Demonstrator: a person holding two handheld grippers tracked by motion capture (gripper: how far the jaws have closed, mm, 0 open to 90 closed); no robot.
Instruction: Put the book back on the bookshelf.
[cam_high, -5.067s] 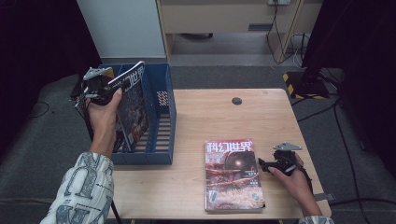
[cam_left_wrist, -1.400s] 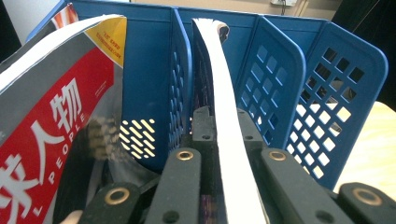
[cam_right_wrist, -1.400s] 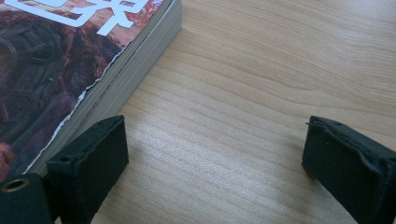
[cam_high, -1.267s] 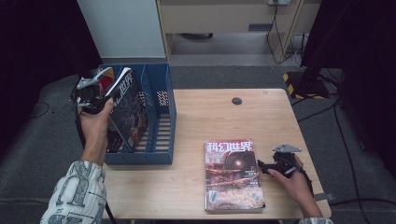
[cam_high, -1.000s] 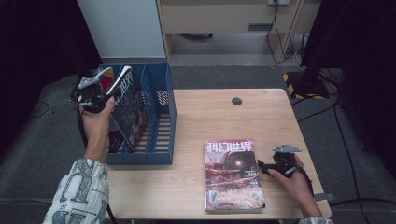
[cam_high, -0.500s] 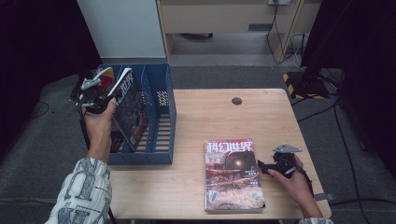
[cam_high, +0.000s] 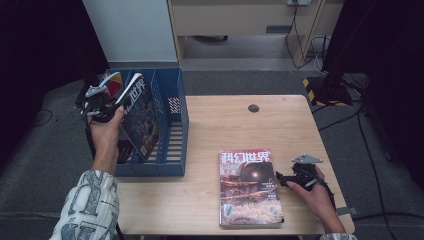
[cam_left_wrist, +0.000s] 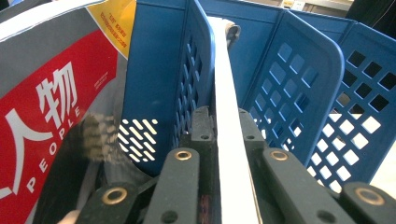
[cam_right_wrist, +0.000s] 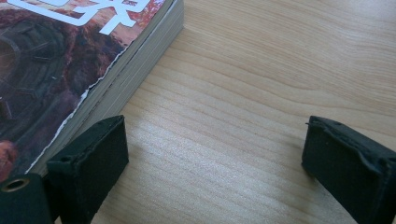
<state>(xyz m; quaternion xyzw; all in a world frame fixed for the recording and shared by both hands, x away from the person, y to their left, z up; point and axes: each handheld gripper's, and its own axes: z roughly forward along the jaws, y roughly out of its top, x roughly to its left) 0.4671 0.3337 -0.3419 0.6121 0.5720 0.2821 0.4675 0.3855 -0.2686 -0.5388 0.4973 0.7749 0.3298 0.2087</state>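
A blue file rack (cam_high: 172, 127) stands on the left end of the wooden table (cam_high: 225, 125). My left gripper (cam_high: 119, 103) is shut on the top edge of a dark-covered magazine (cam_high: 141, 117), which stands upright inside the rack. In the left gripper view the magazine's white edge (cam_left_wrist: 229, 140) runs between the jaws of the left gripper (cam_left_wrist: 224, 122), with blue dividers (cam_left_wrist: 299, 88) on either side. A stack of magazines (cam_high: 249, 187) lies flat at the table's front. My right gripper (cam_high: 279, 178) rests open on the table beside the stack's right edge (cam_right_wrist: 135, 70); nothing lies between its pads (cam_right_wrist: 91, 170).
A red "PEOPLE" magazine (cam_left_wrist: 46, 107) stands in the rack's left compartment. A black round grommet (cam_high: 253, 108) sits at the table's far edge. Cables and a yellow-black striped base (cam_high: 312, 86) lie on the floor to the right. Bare wood (cam_right_wrist: 261, 84) stretches right of the stack.
The left gripper has lowered the magazine from a tilted hold above the rack down into a compartment, and it now stands more upright. The right gripper has stayed put.
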